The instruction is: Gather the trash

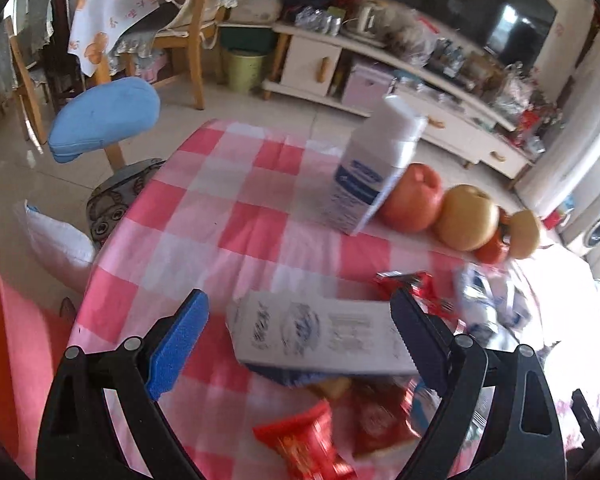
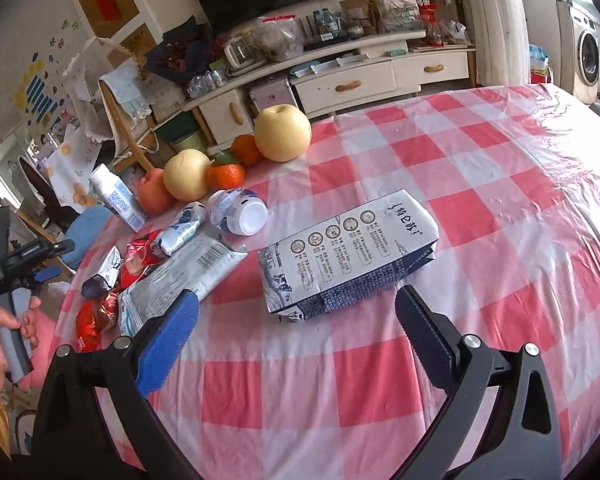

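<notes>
We find both grippers over a round table (image 2: pixel 480 168) covered by a pink-and-white checked cloth under clear plastic. The right gripper (image 2: pixel 296 320) has its fingers spread wide and holds nothing; a flattened blue-and-white carton (image 2: pixel 348 252) lies on its side on the cloth just ahead of the fingertips, not touched by either one. The left gripper (image 1: pixel 300 328) is likewise spread wide with nothing clamped; in its view a flattened white carton (image 1: pixel 320 336) lies between the fingers, its right end against or just behind the right finger; blur prevents us from telling which. Below it lie red snack wrappers (image 1: pixel 312 440). The remaining trash sits clustered at the table's left edge in the right wrist view: a tipped small bottle (image 2: pixel 240 214), a crushed pouch (image 2: pixel 182 232) and a grey foil bag (image 2: pixel 180 276). An upright milk carton (image 1: pixel 374 172) stands touching a red apple (image 1: pixel 414 198), with pears (image 2: pixel 283 133) and tangerines (image 2: pixel 225 175) alongside.
</notes>
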### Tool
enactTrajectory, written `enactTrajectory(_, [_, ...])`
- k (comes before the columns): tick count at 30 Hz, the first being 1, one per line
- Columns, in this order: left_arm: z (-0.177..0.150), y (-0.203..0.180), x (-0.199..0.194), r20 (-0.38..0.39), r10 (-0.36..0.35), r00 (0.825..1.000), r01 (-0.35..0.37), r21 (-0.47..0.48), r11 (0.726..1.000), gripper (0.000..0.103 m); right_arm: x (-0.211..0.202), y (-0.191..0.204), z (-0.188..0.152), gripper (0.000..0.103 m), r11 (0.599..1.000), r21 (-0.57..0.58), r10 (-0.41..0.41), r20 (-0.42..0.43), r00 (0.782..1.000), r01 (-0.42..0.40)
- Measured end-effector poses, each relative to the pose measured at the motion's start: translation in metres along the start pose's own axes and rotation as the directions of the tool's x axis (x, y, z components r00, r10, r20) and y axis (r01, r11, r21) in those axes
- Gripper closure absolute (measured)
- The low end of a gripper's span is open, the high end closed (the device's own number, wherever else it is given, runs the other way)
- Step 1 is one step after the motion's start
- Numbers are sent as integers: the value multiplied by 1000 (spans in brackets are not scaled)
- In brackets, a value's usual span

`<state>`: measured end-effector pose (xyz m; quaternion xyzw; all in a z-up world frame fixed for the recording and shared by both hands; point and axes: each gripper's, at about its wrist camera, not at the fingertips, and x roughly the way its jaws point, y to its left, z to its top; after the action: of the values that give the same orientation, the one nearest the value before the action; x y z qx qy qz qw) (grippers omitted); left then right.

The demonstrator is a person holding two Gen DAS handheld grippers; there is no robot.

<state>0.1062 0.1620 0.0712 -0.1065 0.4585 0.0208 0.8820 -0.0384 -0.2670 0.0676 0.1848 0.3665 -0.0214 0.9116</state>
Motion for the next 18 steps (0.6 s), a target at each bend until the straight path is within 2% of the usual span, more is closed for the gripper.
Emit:
enactTrajectory(5, [9, 2, 29, -37, 74, 997, -74, 4, 997, 12, 4, 3, 1, 4, 1000, -10, 4, -13, 1000, -4])
enactTrajectory(9, [3, 6, 50, -98, 111, 989, -112, -8, 994, 12, 9, 2, 2, 4, 1000, -14, -9, -27, 1000, 8])
enactTrajectory(14, [-8, 2, 54, -157, 70, 985, -69, 14, 998, 12, 12, -6, 2, 4, 999, 9, -30, -48, 998, 31])
enactTrajectory(18, [-28, -11, 55, -232, 44, 972, -24, 88, 996, 13, 12, -14, 2, 4, 999, 27, -43, -53, 998, 45])
